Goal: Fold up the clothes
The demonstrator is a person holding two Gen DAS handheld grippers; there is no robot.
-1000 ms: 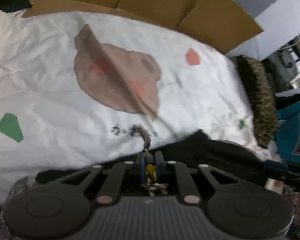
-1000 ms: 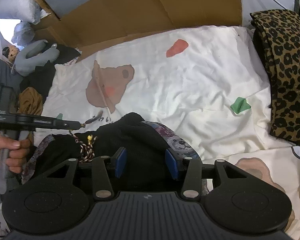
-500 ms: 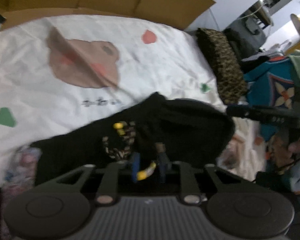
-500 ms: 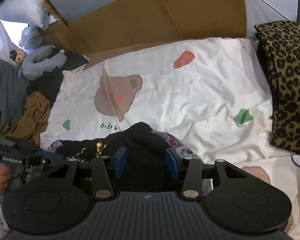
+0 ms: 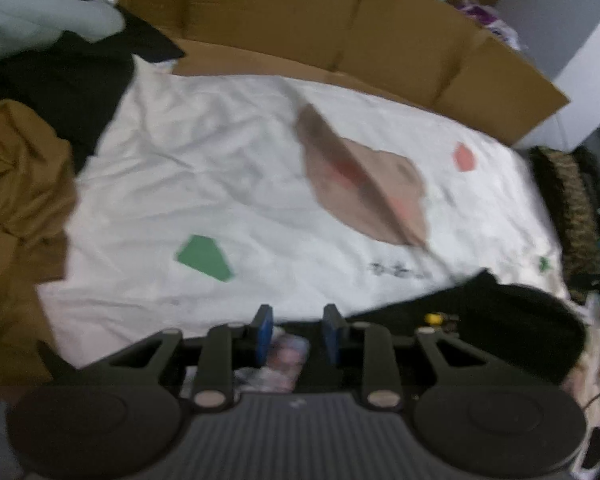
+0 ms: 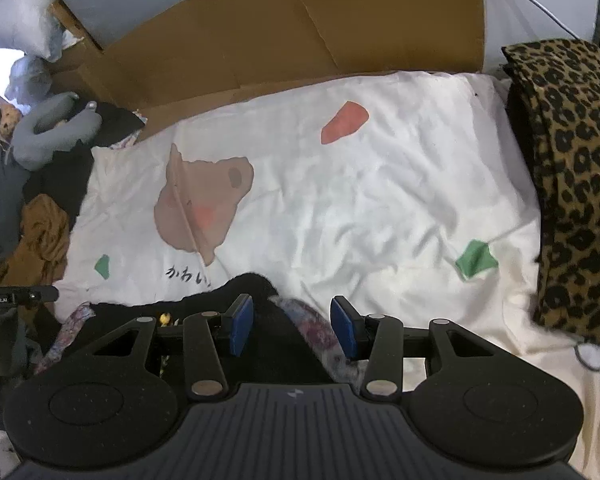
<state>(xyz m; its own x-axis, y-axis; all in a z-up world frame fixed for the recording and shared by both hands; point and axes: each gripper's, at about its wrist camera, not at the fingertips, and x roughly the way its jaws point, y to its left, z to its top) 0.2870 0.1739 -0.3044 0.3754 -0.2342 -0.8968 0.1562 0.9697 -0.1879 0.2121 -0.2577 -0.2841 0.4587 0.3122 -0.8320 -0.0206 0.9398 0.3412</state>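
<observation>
Right gripper [image 6: 292,330] fingers apart over black garment [image 6: 256,336], white sheet [image 6: 380,208]

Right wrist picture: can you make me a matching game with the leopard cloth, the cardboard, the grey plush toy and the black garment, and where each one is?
Things:
1. leopard-print cloth
2. cardboard
3. grey plush toy
4. black garment

Places:
A. far left
B. right edge
C. nearest, under the right gripper
D. back, behind the white sheet

Pairs: 1-B, 2-D, 3-A, 4-C
</observation>
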